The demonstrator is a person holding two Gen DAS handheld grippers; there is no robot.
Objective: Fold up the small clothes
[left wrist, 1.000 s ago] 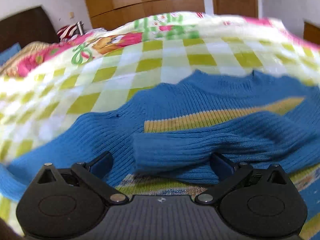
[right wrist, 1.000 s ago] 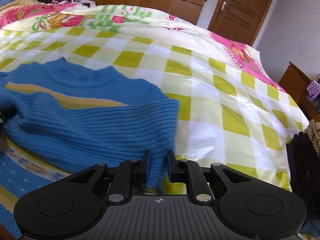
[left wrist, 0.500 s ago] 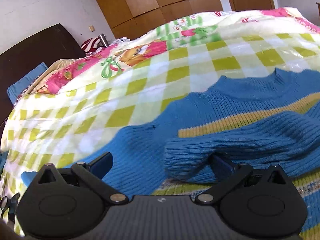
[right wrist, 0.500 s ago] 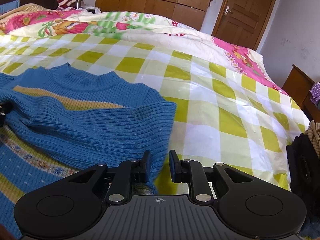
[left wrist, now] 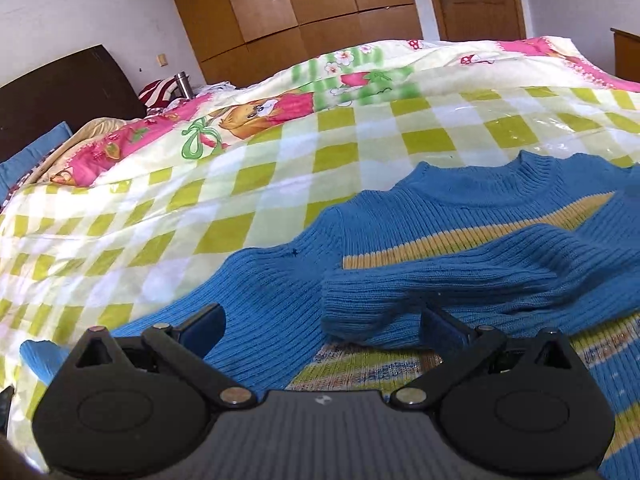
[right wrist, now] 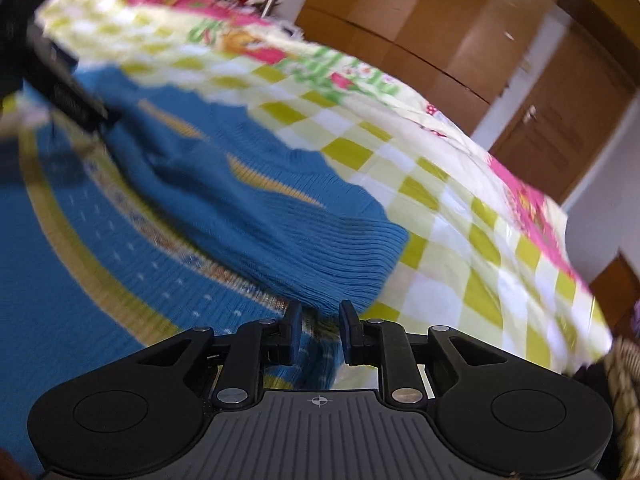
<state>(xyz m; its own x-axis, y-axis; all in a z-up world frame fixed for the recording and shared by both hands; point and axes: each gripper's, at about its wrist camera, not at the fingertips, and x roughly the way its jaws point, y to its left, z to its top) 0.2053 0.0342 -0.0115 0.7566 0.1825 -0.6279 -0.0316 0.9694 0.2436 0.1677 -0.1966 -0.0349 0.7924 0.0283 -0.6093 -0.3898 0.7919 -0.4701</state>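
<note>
Left gripper (left wrist: 324,330) spread wide, fingers over blue sweater (left wrist: 460,248), which lies flat on checked bedspread (left wrist: 240,184); contact unclear. Right gripper (right wrist: 319,334) narrowly parted, gripping nothing, at folded sleeve (right wrist: 320,248) edge.

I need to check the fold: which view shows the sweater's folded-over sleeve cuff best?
The left wrist view: it is sharp, and the sleeve cuff lies across the blue sweater just ahead of the open left hand-held gripper. The right wrist view is motion-blurred and shows mainly the sleeve's folded shoulder end.
</note>
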